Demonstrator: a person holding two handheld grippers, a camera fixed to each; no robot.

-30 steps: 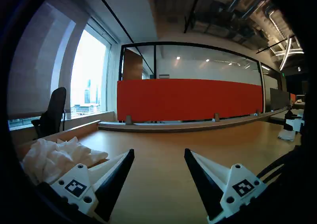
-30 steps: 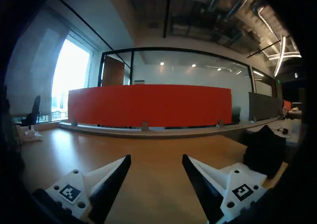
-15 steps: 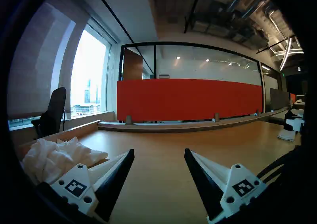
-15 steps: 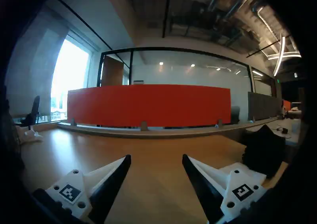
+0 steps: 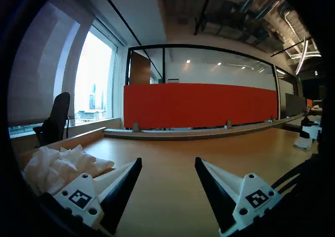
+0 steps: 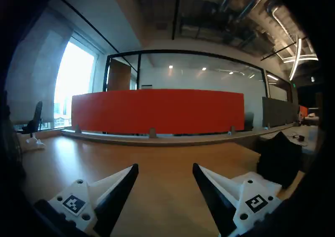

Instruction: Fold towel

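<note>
While left claw point(image 5: 167, 158) and right claw point(image 6: 165, 165) gape empty, a crumpled towel point(image 5: 63, 166) flanks the left.

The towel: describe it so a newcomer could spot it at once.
Find the bright window in the left gripper view, then drop to the wooden table. The towel is the crumpled white heap at the table's window side, paler and softer-looking than the black chair behind it.

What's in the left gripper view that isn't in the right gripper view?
Left gripper view: a crumpled white towel heap lies close beside the left hand-held gripper. Right gripper view: a black lump, too dark to name, sits by the right hand-held gripper. Both share the wooden table, the red panel, the bright window, and open, empty fingers in front.
</note>
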